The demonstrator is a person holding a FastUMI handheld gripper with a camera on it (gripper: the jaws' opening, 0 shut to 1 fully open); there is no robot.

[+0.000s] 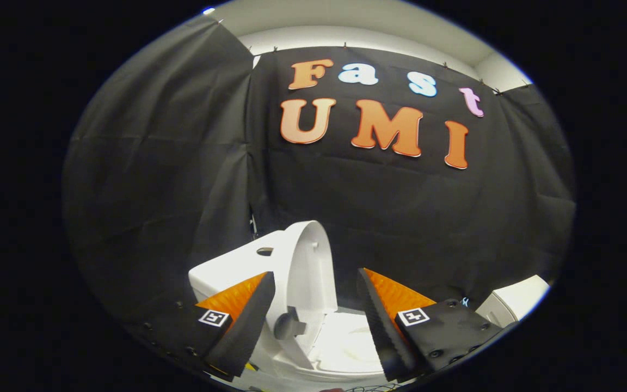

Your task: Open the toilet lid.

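**Gripper over toilet, lid raised**

Gripper (316, 310): two fingers spread wide apart, released, nothing between them pressed or held. Each finger carries a small square marker tag near its base. The gap between the fingers looks down onto the toilet.

Left finger (243, 321): lies in front of the toilet's tank side, its tip just beside the lower edge of the raised lid. Whether it touches the lid cannot be told.

Right finger (381, 321): lies over the far side of the bowl, apart from the lid.

Toilet lid (311, 267): white, standing upright and open, leaning back toward the tank. Seen nearly edge-on, with its rounded top rising above the fingertips. A hinge piece (290, 326) shows at its foot, just beside the left fingertip.

Toilet tank (237, 264): white, behind and to the left of the lid, partly covered by the left finger. A small dark oval flush button (264, 251) sits on its top.

Toilet bowl (346, 340): white, open to view between the fingers, below and ahead of the lid, brightly lit inside.

White box-like object (515, 305): beyond the right finger, well apart from the toilet; what it is cannot be told.

Booth wall (155, 190): black cloth, creased, hung in panels behind and around the toilet. A pale ceiling (357, 22) shows above it.
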